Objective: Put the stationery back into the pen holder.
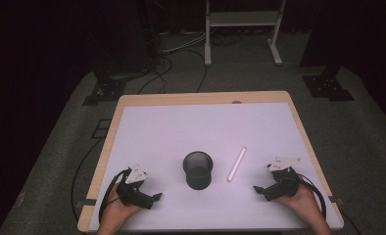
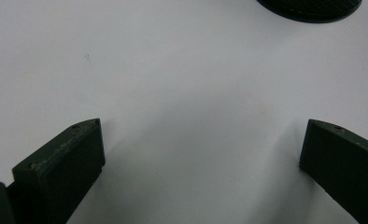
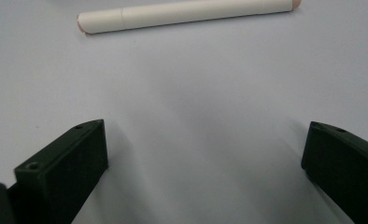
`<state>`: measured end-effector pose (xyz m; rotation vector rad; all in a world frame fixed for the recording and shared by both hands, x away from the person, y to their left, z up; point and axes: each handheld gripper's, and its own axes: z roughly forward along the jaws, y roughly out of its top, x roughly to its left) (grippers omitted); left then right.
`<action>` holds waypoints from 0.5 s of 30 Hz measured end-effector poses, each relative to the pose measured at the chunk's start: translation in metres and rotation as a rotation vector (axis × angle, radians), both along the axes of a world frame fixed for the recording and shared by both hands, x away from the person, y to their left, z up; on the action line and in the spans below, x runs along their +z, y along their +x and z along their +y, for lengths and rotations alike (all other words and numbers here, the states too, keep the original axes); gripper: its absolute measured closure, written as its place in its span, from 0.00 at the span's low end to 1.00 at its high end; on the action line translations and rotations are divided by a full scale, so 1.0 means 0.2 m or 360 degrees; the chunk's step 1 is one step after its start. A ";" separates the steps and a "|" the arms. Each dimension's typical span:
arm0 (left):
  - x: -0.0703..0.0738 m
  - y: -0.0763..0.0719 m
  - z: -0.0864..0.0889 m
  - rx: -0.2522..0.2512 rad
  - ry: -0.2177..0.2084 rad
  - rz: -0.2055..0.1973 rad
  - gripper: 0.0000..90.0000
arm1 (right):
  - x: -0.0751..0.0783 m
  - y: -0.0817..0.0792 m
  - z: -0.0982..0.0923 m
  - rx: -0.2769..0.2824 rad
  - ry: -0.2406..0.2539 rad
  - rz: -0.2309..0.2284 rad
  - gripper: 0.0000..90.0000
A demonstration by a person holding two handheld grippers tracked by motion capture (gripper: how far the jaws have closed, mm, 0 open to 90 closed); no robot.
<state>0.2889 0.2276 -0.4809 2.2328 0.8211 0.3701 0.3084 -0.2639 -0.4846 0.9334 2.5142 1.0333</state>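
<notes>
The left gripper [image 2: 203,133] and right gripper [image 3: 205,133] are holding their fingers wide, gripping nothing. Past the right fingers the white pen [image 3: 187,14] is lying; the black cup [image 2: 310,9] is getting cut off.

Table [image 1: 201,98]: light wood edge, top covered by a plain white sheet [image 1: 181,132], no pattern.
Cup [image 1: 198,170]: black, fine mesh texture on wall; the same dark mesh shows at the top edge of the left gripper view.
Pen [image 1: 236,164]: off-white to cream, plain; in the right gripper view its ends carry a faint pinkish tint.
Left gripper [image 1: 149,199]: black body, pale grey plate on top, black cable.
Right gripper [image 1: 260,191]: same colours, black with a pale grey plate.
Floor [image 1: 367,147]: grey, unpatterned. Background dark.
Frame [image 1: 242,19] beyond the table: white.
</notes>
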 end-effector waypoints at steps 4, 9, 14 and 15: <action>0.00 0.00 0.00 0.0000 -0.0003 0.0001 0.00 | 0.00 0.00 0.00 -0.0005 0.0003 0.0005 0.00; 0.00 0.00 0.00 0.0000 -0.0006 0.0000 0.00 | 0.02 0.00 0.01 -0.0062 -0.0043 0.0030 0.00; 0.00 0.00 0.00 0.0000 -0.0006 0.0001 0.00 | 0.06 0.00 0.01 -0.0131 -0.0024 0.0036 0.00; 0.00 0.00 0.00 0.0001 -0.0007 0.0001 0.00 | 0.06 0.01 0.01 -0.0146 -0.0018 0.0045 0.00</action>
